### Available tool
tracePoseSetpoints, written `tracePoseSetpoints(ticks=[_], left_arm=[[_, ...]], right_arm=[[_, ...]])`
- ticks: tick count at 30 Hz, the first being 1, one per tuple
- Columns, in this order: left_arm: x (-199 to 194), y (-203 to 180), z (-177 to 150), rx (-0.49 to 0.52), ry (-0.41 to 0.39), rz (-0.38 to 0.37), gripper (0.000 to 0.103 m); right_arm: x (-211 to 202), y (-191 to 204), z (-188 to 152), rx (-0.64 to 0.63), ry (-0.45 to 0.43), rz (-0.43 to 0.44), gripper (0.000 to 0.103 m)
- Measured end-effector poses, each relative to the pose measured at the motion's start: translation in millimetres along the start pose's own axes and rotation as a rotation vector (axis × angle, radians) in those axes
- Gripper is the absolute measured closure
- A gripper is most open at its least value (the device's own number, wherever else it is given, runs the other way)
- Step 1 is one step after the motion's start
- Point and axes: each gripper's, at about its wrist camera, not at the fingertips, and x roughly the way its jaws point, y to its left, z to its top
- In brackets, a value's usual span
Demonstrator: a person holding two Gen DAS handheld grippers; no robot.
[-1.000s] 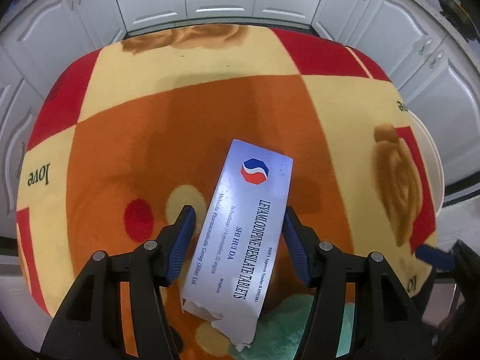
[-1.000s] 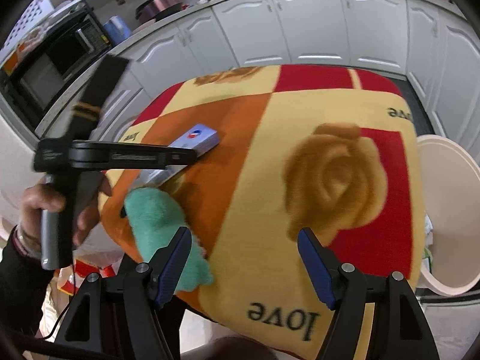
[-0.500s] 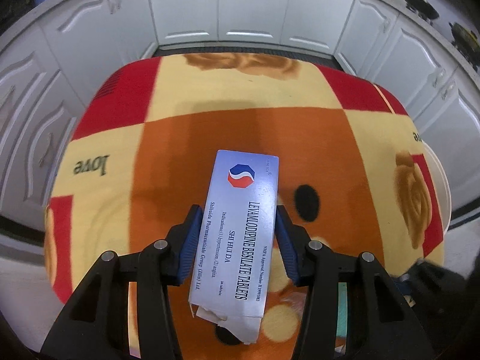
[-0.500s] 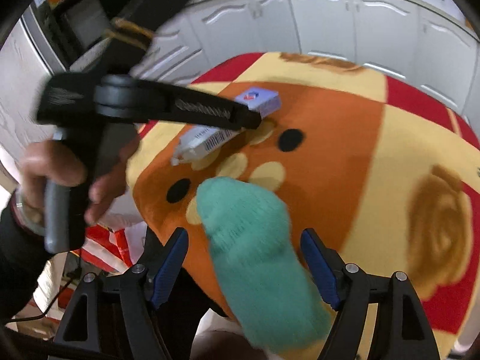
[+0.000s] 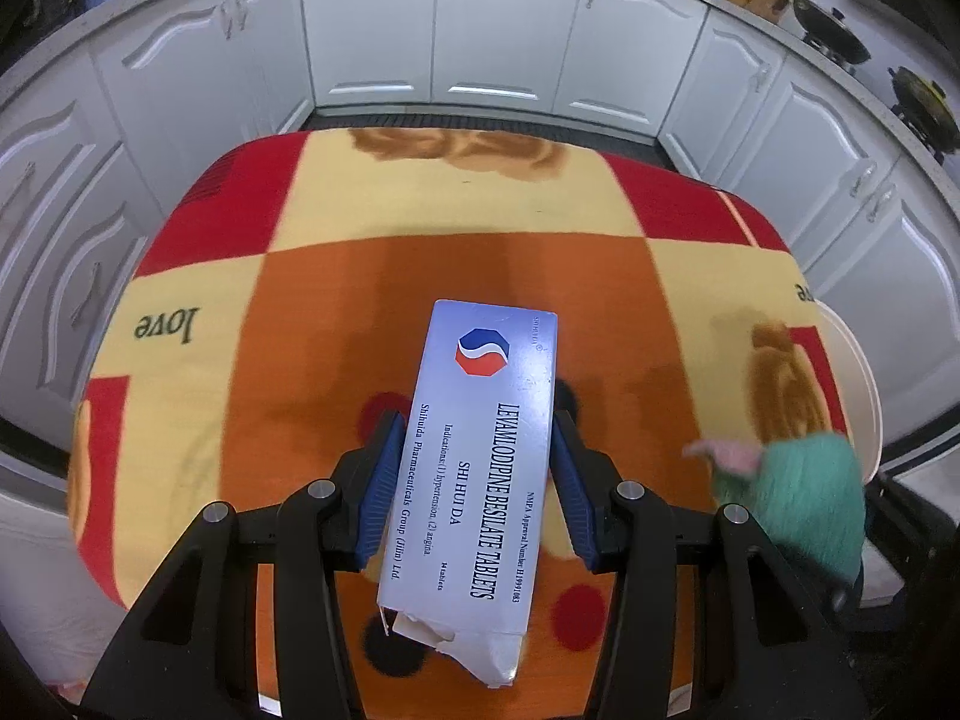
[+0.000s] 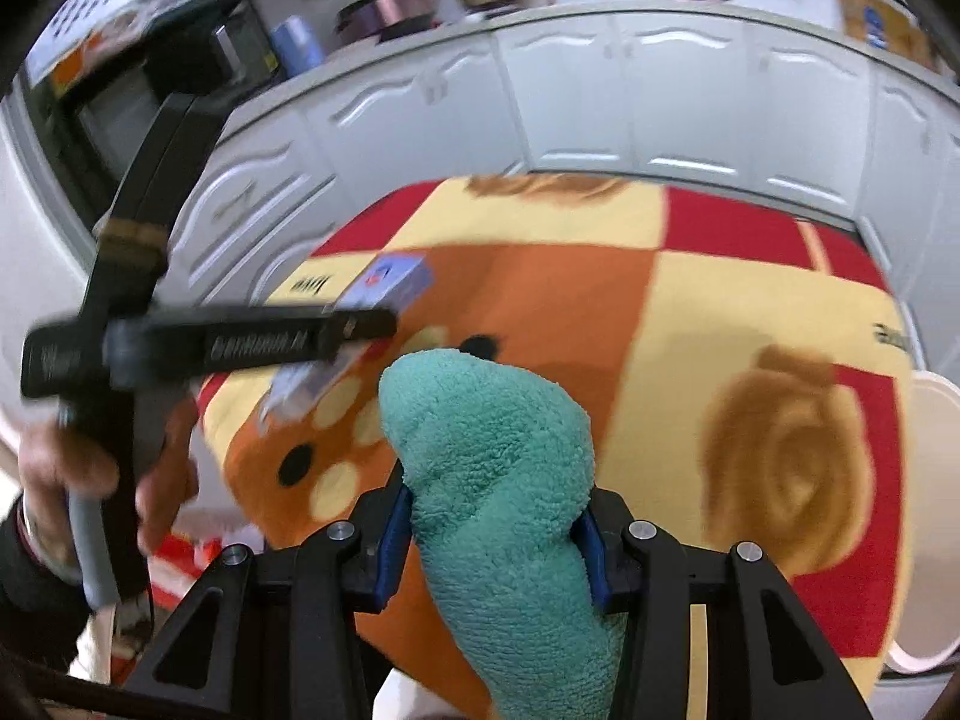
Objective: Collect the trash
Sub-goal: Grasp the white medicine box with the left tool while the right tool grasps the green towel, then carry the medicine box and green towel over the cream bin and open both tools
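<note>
left view has the left tongs [image 5: 474, 483] clamped on the pill box [image 5: 480, 456] above the blanket-covered bench [image 5: 312, 312], right view has the right tongs [image 6: 489, 531] squeezing the green sock [image 6: 498, 480], so i'd keep both grips firm and level heading for the bin [image 6: 930, 516].

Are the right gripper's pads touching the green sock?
Touching. The right wrist view shows both blue pads of the right gripper pressed into the green sock.

I am reading "LEVAMLODIPINE BESILATE TABLETS", "SHI HUI DA" on the tablet box [image 5: 480, 450]; "love" is showing at the blanket [image 5: 312, 228]'s left edge.
</note>
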Motion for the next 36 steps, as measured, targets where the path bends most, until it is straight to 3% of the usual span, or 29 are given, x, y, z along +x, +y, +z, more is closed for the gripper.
tracePoseSetpoints(ticks=[15, 36], left_arm=[[-8, -55, -5, 0.085, -0.063, 0.000, 0.057], [3, -189, -3, 0.257, -0.047, -0.136, 0.057]], right_arm=[[-29, -45, 1, 0.130, -0.075, -0.087, 0.058], [-89, -153, -24, 0.348, -0.155, -0.233, 0.057]])
